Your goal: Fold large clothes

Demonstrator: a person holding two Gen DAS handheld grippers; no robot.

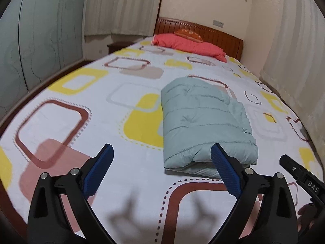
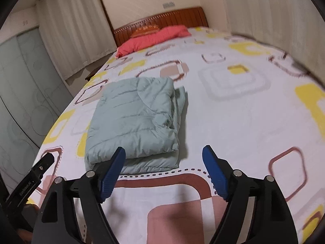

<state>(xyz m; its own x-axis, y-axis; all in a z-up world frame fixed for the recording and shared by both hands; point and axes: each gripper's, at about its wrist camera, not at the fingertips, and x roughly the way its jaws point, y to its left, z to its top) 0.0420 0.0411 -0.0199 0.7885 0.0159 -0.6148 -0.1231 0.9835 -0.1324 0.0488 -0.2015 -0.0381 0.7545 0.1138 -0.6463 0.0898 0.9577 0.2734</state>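
A pale green quilted garment [image 1: 203, 122] [image 2: 134, 118] lies folded into a thick rectangular bundle on the patterned bed sheet [image 1: 81, 122] [image 2: 233, 122]. My left gripper [image 1: 161, 148] hovers above the sheet just in front of the bundle's near left corner, open, with nothing between its blue pads [image 1: 101, 168]. My right gripper [image 2: 164, 149] hangs over the bundle's near right corner, also open and empty; its left pad [image 2: 111, 174] overlaps the bundle's near edge in view. Neither gripper touches the cloth.
A coral pillow [image 1: 189, 44] [image 2: 152, 38] and a wooden headboard [image 1: 213, 32] [image 2: 172, 17] are at the bed's far end. Frosted wardrobe doors [image 1: 40, 40] stand to the left, curtains [image 1: 294, 50] to the right. The black body of the other tool [image 1: 300, 172] [image 2: 36, 174] shows at each view's edge.
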